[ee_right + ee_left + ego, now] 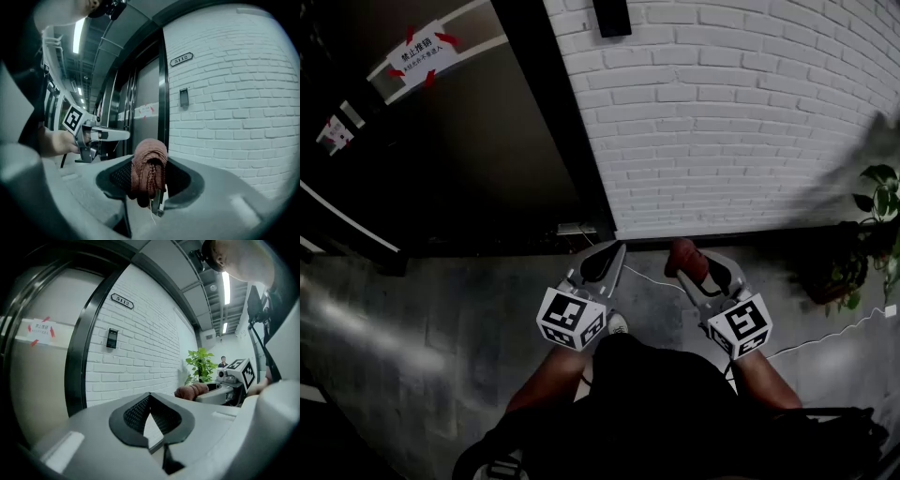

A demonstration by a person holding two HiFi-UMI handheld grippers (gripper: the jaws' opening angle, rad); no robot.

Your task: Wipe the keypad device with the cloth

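The keypad device [612, 17] is a small dark panel high on the white brick wall, beside the dark door frame. It also shows in the left gripper view [111, 338] and the right gripper view [184, 97]. My right gripper [684, 253] is shut on a bunched reddish-brown cloth [149, 166], which hangs over its jaws. That cloth [686, 261] is held low, well below the keypad and away from the wall. My left gripper [616, 247] is beside it with its jaws together and nothing between them [150, 397].
A dark glass door [469, 141] with a red-arrowed notice [422, 56] stands left of the brick wall. A number plate [122, 301] hangs above the keypad. A potted plant [862, 234] stands at the right, and a white cable [834, 333] crosses the grey floor.
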